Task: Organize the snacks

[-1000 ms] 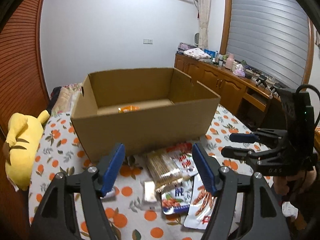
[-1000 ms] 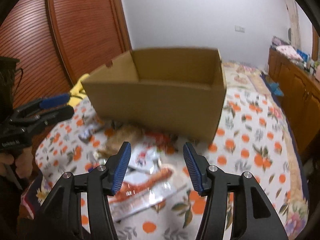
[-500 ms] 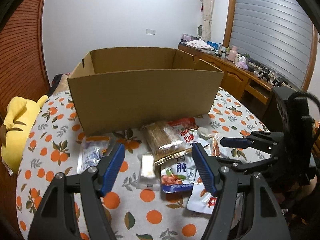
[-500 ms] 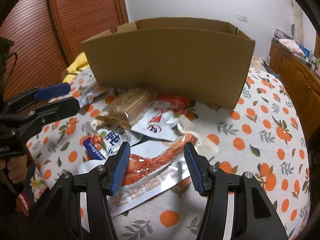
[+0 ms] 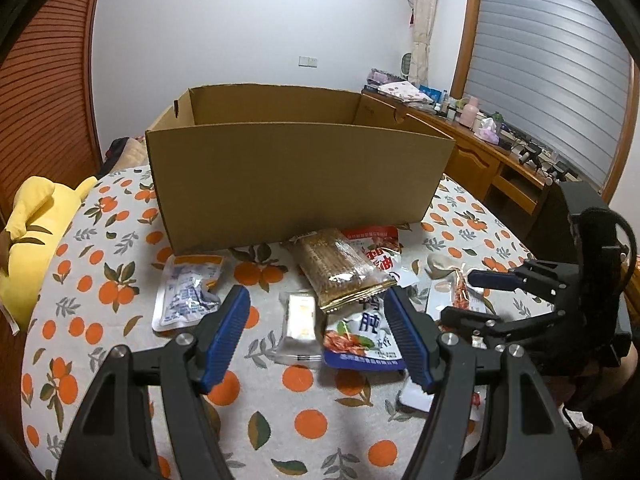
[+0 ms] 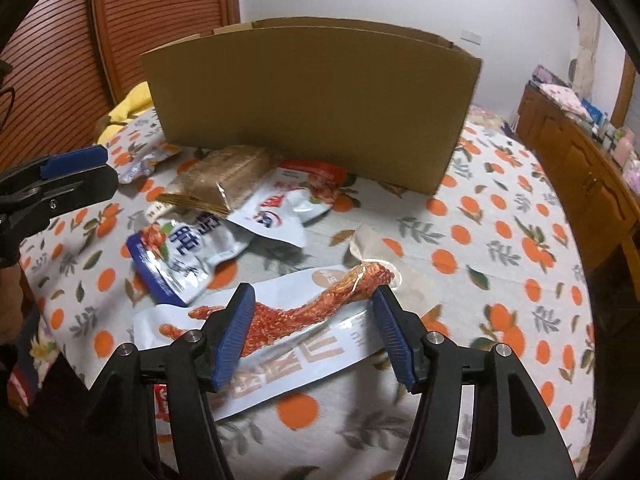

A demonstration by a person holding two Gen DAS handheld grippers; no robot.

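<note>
An open cardboard box stands on the orange-print tablecloth; it also shows in the right wrist view. Several snack packs lie in front of it: a brown cracker pack, a blue-edged pouch, a small white bar and a silver pouch. My left gripper is open, low over the white bar and blue-edged pouch. My right gripper is open, its fingers either side of a long white pack with a red chicken foot.
A yellow plush toy lies at the table's left edge. A wooden sideboard with clutter runs along the right wall. A red-and-white pouch lies by the box's front wall. The right gripper shows in the left wrist view.
Both grippers have come down and closer to the snack packs; the box now looms higher in both views. The right gripper now straddles the chicken-foot pack. Both stay open.
</note>
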